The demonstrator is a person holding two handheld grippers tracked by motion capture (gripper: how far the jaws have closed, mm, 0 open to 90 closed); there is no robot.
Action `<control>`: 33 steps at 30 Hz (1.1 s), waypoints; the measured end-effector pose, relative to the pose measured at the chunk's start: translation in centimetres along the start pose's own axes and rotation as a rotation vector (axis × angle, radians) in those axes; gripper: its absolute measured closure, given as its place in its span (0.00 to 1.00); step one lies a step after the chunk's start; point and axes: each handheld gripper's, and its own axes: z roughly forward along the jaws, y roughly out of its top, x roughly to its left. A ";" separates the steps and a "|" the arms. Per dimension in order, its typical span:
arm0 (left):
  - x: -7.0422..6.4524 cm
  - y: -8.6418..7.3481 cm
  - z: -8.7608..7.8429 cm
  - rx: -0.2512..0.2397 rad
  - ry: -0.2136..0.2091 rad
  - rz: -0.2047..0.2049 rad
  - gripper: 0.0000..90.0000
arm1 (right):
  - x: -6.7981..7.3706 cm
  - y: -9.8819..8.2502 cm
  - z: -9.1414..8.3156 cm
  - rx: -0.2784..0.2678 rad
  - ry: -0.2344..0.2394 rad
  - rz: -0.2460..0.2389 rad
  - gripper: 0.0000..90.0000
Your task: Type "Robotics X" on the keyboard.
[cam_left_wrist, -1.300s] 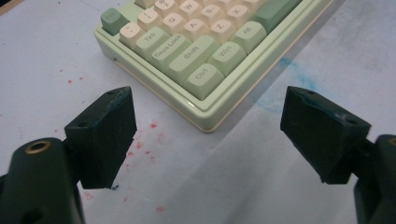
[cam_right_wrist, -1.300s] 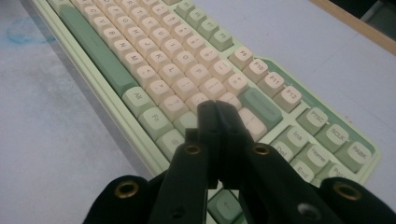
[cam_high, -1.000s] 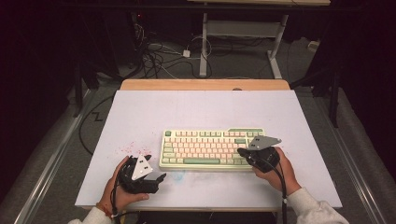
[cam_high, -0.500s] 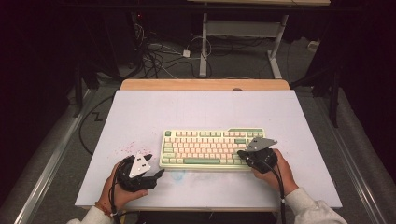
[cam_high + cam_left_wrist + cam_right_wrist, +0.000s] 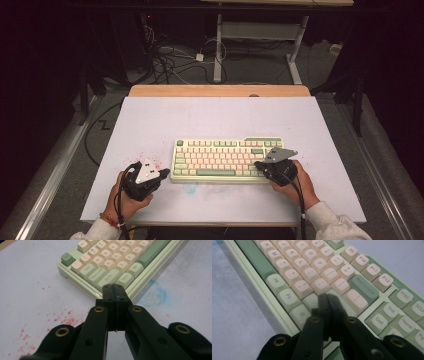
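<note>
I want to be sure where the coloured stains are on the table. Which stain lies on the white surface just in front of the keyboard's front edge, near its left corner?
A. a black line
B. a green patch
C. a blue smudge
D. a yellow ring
C: in the left gripper view a faint blue smudge marks the table beside the keyboard, while the red specks lie farther left.

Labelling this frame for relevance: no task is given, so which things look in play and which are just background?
In play, judging by where the jaws point:
keyboard
left gripper, jaws shut, at the keyboard's front left corner
right gripper, jaws shut, over the keys below Backspace

Just there:
red specks and blue smudge on the table
cables on the floor
</note>
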 end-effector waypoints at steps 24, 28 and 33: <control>1.0 4.2 3.2 0.066 -0.079 0.012 0.97 | 0.2 0.0 0.0 0.002 -0.010 -0.005 1.00; 1.0 4.7 3.9 0.078 -0.087 0.018 0.97 | 0.1 0.0 0.0 0.002 -0.009 -0.005 1.00; 0.6 5.5 4.8 0.085 -0.099 0.033 0.97 | 0.2 0.0 0.0 0.003 -0.010 -0.007 1.00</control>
